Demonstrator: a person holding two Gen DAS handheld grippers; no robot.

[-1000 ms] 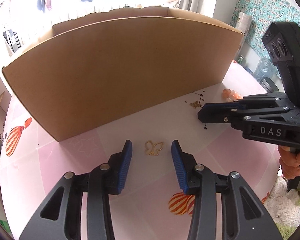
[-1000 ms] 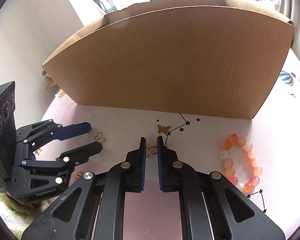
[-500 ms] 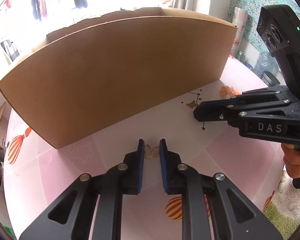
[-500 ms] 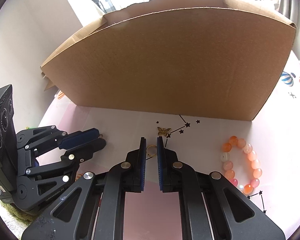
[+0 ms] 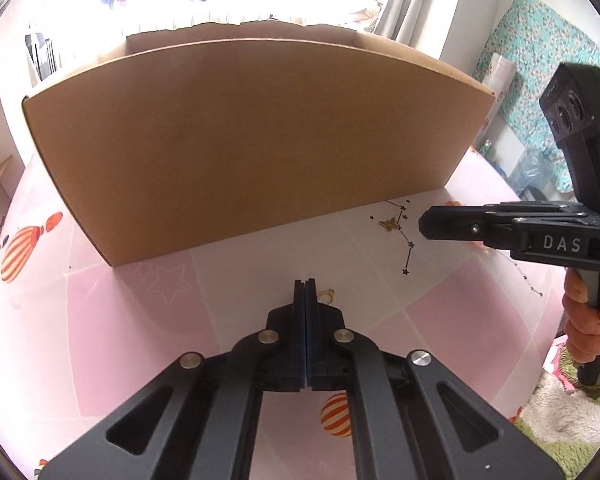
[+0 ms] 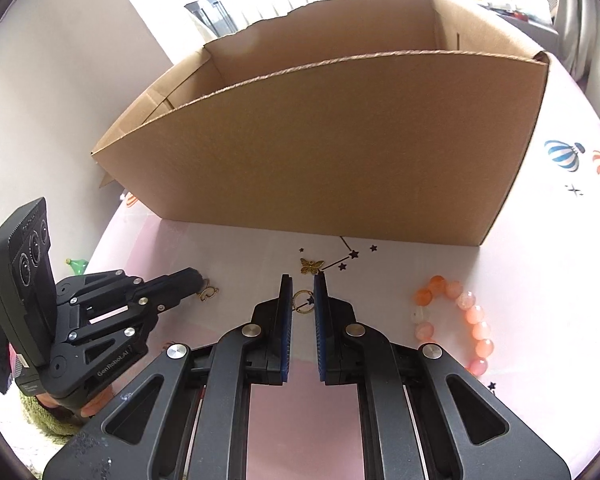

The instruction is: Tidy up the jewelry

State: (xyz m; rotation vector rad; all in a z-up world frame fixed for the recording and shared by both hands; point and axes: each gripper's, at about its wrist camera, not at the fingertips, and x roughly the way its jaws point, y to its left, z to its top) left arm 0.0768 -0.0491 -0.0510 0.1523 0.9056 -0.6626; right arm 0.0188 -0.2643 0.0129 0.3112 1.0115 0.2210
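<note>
1. Pinching gold wire charm (image 5: 326, 295), left gripper (image 5: 305, 283) is pressed together; charm pokes out at 1 o'clock off the tips, ready for cardboard box (image 5: 256, 140).
2. Right gripper (image 6: 303, 285), narrowly spread, straddles gold ring (image 6: 302, 301); not gripped, I judge.

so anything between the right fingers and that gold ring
Nothing visible. The ring lies on the table directly between the right gripper's open fingers; the butterfly charm sits beyond them.

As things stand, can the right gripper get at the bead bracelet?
Probably yes. The bead bracelet lies in the open just right of the right gripper, nothing between them. But its jaws sit around a gold ring that may be held.
</note>
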